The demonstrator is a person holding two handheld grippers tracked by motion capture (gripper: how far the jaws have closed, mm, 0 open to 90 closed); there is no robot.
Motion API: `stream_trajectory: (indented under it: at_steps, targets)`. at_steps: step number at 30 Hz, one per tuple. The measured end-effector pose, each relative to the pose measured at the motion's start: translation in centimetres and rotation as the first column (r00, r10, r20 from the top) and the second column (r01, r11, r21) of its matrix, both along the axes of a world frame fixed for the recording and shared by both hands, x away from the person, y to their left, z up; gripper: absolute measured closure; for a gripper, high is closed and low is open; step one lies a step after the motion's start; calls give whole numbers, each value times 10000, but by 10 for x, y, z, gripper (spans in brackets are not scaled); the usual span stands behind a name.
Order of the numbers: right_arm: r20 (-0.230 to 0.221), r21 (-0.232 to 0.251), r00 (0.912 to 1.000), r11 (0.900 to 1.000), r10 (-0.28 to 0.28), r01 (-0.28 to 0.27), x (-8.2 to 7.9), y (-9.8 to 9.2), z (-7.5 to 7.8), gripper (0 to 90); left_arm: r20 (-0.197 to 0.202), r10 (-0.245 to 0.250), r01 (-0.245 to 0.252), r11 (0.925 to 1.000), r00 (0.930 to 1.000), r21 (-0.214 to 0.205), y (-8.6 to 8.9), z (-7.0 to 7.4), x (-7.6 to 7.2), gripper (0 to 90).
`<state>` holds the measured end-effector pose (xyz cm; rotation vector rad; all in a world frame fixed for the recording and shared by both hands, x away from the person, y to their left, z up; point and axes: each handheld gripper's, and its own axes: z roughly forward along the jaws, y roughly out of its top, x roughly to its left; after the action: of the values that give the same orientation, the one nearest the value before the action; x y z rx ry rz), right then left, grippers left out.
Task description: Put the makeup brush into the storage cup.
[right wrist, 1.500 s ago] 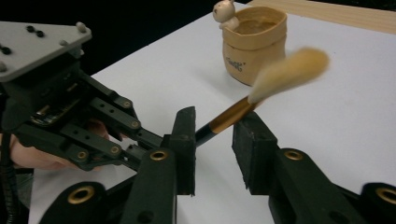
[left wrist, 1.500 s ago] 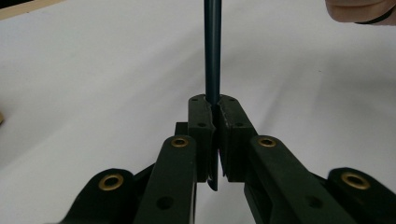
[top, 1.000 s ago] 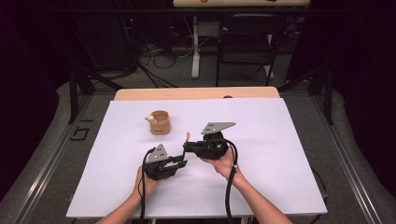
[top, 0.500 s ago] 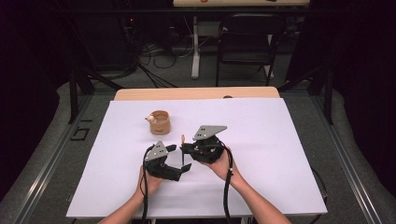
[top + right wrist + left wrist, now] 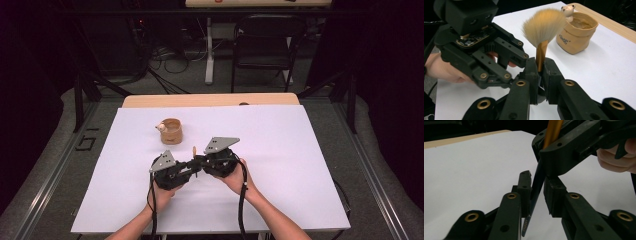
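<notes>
A makeup brush [image 5: 544,25] with a pale fan of bristles, a gold ferrule and a dark handle [image 5: 536,187] stands upright between the two grippers near the table's front middle [image 5: 194,150]. My right gripper [image 5: 540,62] is shut on the gold ferrule. It comes in from the right in the high view [image 5: 199,161]. My left gripper [image 5: 538,178] has just been closing with the dark handle between its jaws, and the pads now sit against it. It meets the right one tip to tip from the left [image 5: 190,166].
A tan pouch-shaped cup [image 5: 171,131] with a small bear figure on its rim [image 5: 567,10] stands behind the grippers, left of centre. The white sheet [image 5: 300,150] covers the table. A wooden strip runs along the far edge, with a chair and cables beyond it.
The left gripper's jaws stood wide half a second ago and have closed in on the brush handle. Both hands have stayed nearly in place.
</notes>
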<state>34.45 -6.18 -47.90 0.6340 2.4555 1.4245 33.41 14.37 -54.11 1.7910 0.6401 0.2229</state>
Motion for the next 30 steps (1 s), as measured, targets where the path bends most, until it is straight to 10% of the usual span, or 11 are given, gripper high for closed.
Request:
stream_trajectory:
  at_steps: [9,30]
  targets:
    - [-384,291,9992,9996,67,-56,5,-2,-5,816,222,70,-78,9993,9997,357,-2,-1,-1,824]
    - [-338,658,9961,9943,-821,842,11,-39,-19,184,654,575,-613,9965,9962,572,10,5,4,823]
